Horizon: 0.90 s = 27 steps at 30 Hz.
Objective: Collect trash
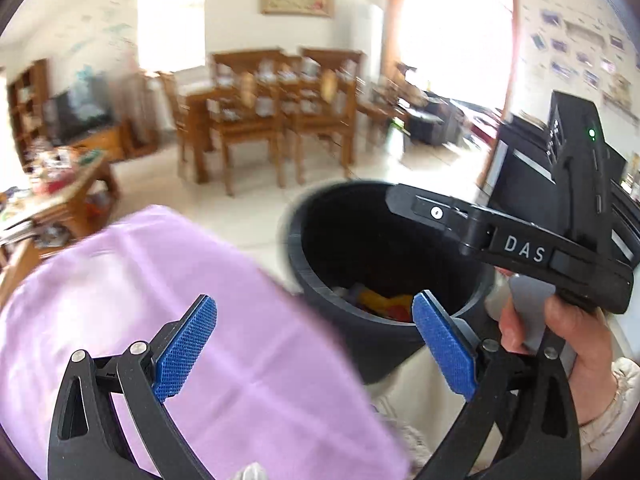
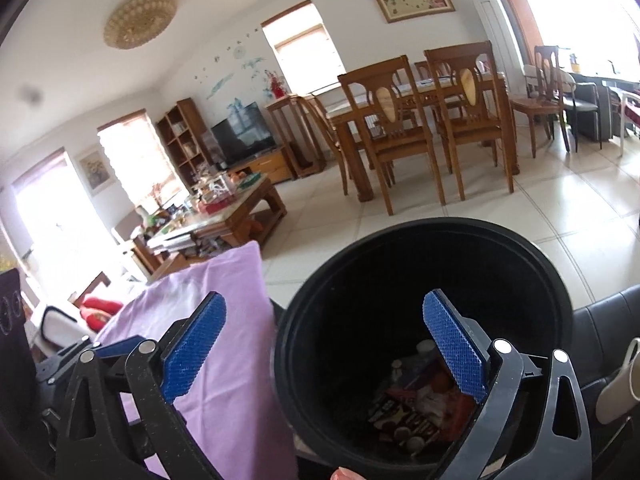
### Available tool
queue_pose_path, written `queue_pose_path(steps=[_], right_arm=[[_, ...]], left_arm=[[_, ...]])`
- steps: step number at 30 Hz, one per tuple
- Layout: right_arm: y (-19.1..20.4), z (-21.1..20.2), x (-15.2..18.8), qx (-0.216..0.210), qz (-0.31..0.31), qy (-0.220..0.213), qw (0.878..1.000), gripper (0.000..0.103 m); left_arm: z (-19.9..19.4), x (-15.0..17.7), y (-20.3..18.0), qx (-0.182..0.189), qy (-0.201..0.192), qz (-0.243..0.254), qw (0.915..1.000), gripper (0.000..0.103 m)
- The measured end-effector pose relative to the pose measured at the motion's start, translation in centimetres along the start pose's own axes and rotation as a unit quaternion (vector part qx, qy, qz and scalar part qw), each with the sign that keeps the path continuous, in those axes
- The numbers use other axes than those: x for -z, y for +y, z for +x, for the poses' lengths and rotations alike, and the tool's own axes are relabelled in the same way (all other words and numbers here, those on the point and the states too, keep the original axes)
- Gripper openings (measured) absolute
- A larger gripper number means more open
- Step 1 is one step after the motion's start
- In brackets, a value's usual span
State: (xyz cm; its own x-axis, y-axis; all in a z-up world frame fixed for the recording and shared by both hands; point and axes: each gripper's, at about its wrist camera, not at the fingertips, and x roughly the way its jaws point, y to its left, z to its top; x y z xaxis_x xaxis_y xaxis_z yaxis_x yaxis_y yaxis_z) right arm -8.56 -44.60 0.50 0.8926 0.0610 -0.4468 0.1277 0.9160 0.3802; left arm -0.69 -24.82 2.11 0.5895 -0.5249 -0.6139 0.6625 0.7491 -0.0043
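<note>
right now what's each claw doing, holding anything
left claw: open, holding nothing, above the purple cloth.
right claw: open, holding nothing, over the black bin with trash in it.

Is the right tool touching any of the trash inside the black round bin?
Apart. The right wrist view shows the right tool wide open above the black round bin, its blue pads empty, with the wrappers lying down at the bottom.
</note>
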Motion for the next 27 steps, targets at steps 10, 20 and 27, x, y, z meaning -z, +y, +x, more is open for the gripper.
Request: queue_pose_path(steps=[10,20,27], right_arm=[[15.9,6.2,2.6,-0.084,-0.056,0.027,0.995,0.098],[28.0,9.4,6.2,-0.122,-0.126,0.007,0.984,0.097],[29.0,8.3,8.4,-0.091,-0.191,-0.052,0.976,0.098]], left_arm=[[-8.3,6.1,11.9,-0.194,-0.046,-0.12,0.9726,0.098],[-12.6,10.5,20.4,-0.277,-0.065,-0.208,0.9357,0.098],[-12.7,11.2,21.2,-0.287,-0.079,-0.209,0.9314,0.098]])
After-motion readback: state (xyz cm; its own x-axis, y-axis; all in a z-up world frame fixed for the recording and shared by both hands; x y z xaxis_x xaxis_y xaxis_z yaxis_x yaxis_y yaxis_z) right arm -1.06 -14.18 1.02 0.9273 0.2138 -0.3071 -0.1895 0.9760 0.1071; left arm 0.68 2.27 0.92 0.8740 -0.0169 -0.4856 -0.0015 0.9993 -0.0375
